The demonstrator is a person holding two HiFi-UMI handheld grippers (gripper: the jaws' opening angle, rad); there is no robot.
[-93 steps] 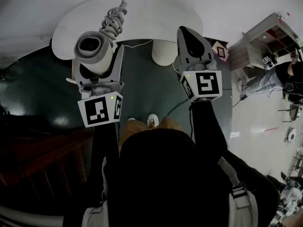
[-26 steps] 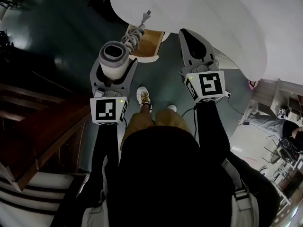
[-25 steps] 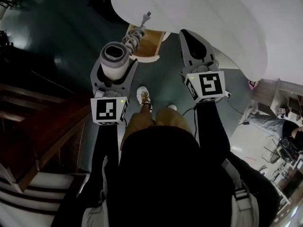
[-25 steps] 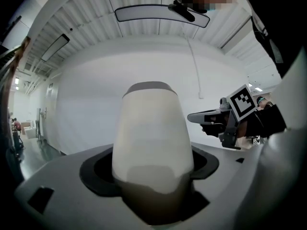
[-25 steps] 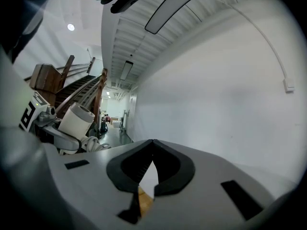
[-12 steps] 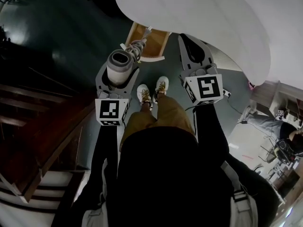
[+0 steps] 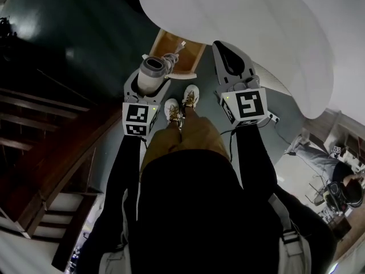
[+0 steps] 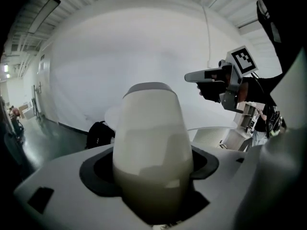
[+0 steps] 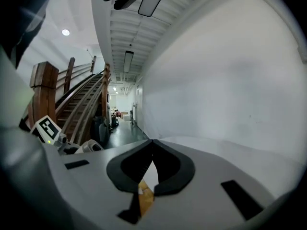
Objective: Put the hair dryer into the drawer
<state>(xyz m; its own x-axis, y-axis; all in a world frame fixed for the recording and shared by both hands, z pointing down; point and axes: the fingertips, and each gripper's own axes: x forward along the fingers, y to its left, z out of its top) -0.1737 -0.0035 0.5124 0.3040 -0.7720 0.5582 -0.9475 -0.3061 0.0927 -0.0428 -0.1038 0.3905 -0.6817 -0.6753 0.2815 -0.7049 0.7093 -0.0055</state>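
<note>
The hair dryer [image 7: 153,68] is white-grey with a bundled cord [image 7: 171,57] hanging off its far end. My left gripper [image 7: 147,83] is shut on its barrel and holds it just in front of the open wooden drawer [image 7: 189,52], which sticks out from under the white table [image 7: 245,27]. In the left gripper view the barrel [image 8: 152,143] fills the space between the jaws. My right gripper [image 7: 222,48] hovers to the right of the drawer, shut and holding nothing. In the right gripper view its jaw tips [image 9: 152,143] meet.
A wooden staircase [image 7: 51,147] runs along the left. The person's white shoes [image 7: 182,103] stand on the dark floor just before the drawer. A black bag [image 8: 100,132] lies by the table. Another person [image 7: 336,181] is at the far right.
The person has walked round the table and the open drawer has come into view. The left gripper has carried the hair dryer forward to the drawer's near edge. The right gripper stays shut.
</note>
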